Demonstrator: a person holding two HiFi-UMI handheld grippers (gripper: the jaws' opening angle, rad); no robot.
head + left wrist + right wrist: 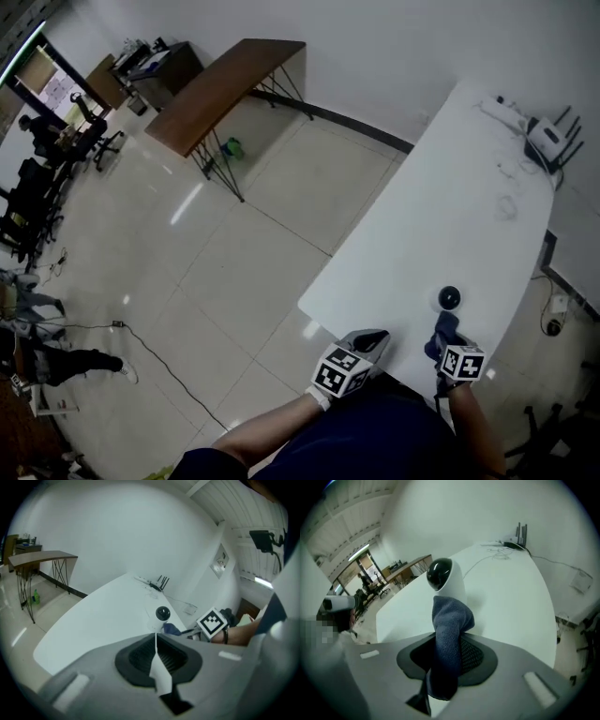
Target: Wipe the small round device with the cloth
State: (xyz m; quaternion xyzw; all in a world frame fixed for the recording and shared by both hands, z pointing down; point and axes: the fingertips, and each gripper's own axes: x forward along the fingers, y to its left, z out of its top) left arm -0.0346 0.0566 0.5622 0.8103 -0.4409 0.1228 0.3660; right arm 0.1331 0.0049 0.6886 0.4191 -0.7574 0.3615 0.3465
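The small round device (450,298), white with a black dome face, stands on the white table (441,197) near its front end. My right gripper (446,336) is shut on a dark blue cloth (443,328), just on the near side of the device. In the right gripper view the folded cloth (449,634) sticks up from the jaws in front of the device (443,576) and covers its lower body. Whether they touch I cannot tell. My left gripper (373,339) is shut and empty at the table's front edge, left of the device (161,615).
At the table's far end sit a white router with antennas (548,141), a power strip (502,108) and thin cables (506,202). A brown table (220,89) stands on the tiled floor to the left, with office chairs (28,202) beyond. A cable (169,370) trails over the floor.
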